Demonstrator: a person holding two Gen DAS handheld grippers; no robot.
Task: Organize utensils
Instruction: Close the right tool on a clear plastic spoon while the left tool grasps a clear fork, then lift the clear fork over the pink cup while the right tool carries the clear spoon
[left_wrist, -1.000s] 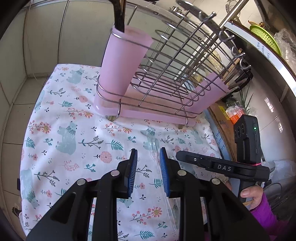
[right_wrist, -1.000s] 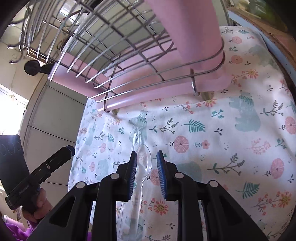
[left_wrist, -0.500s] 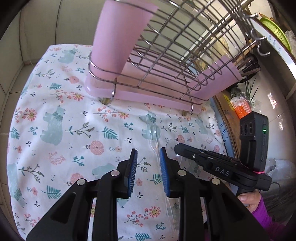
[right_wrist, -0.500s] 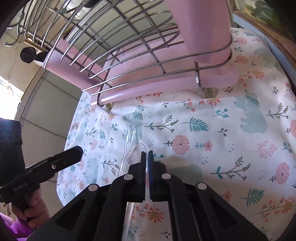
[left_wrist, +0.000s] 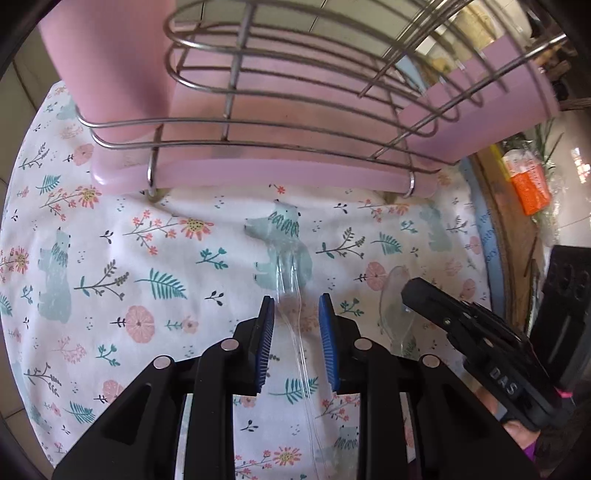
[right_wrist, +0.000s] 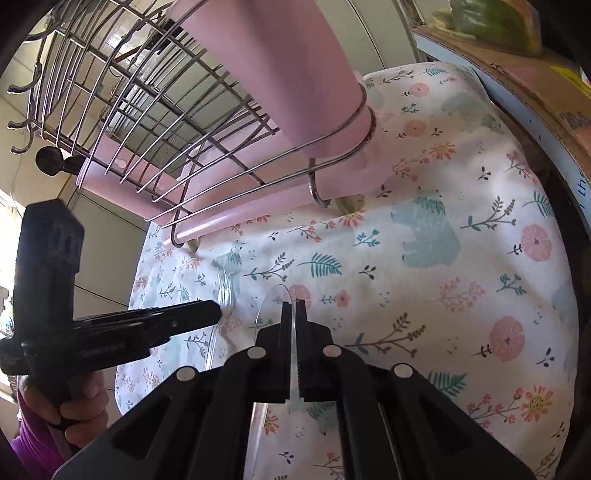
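Observation:
A clear plastic fork (left_wrist: 286, 258) lies on the floral cloth (left_wrist: 147, 280), tines toward the rack. My left gripper (left_wrist: 295, 306) stands open over it, blue pads on either side of the fork's handle without touching it. To the right, my right gripper (left_wrist: 410, 291) is shut on a clear plastic spoon (left_wrist: 393, 295). In the right wrist view the right gripper (right_wrist: 293, 306) pinches the spoon (right_wrist: 271, 302) by its edge, the bowl sticking out ahead. The left gripper (right_wrist: 216, 314) and the fork (right_wrist: 225, 284) show at the left there.
A wire dish rack (left_wrist: 295, 92) on a pink tray (left_wrist: 277, 173) with a pink utensil cup (right_wrist: 295, 74) stands just beyond the utensils. A cardboard box (right_wrist: 517, 70) borders the cloth on the right. An orange packet (left_wrist: 528, 184) lies past the cloth's edge.
The right gripper's jaws closed on the spoon. The left gripper moved forward and down toward the rack, and the fork's handle now lies between its pads.

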